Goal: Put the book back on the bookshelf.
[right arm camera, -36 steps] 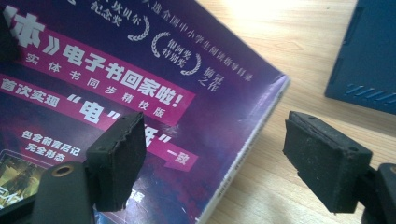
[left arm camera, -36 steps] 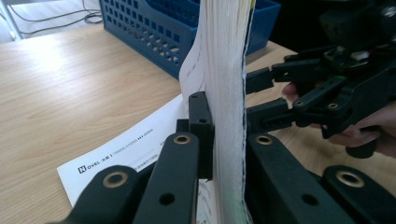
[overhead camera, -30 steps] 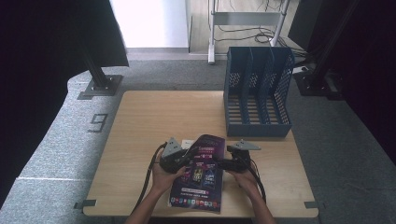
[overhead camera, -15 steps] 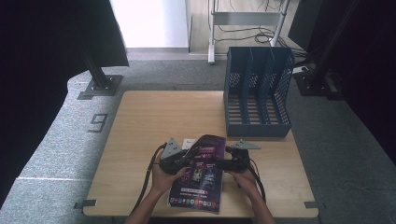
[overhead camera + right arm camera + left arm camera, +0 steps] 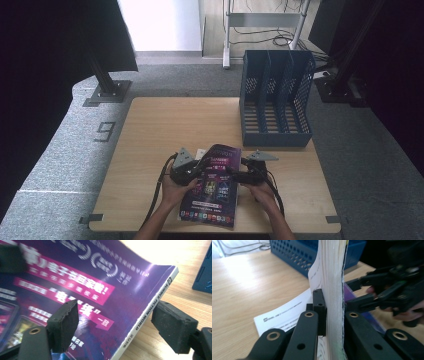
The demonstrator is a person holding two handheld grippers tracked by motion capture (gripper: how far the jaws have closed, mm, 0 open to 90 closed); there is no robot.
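A thick book with a purple cover (image 5: 212,187) lies near the front edge of the wooden table (image 5: 170,125). My left gripper (image 5: 201,171) is shut on the book's open page edge (image 5: 332,277), with a pad (image 5: 319,312) pressed against the paper block. My right gripper (image 5: 235,176) is at the book's spine side. Its jaws have just been closing and still stand apart in the right gripper view (image 5: 119,326). The printed spine (image 5: 147,315) lies between them, and neither pad (image 5: 63,325) presses on it.
A blue slotted file rack (image 5: 275,100) stands at the table's back right, open side towards me. A white printed sheet (image 5: 284,312) lies under the book's left edge. Bare tabletop stretches behind and to the left of the book.
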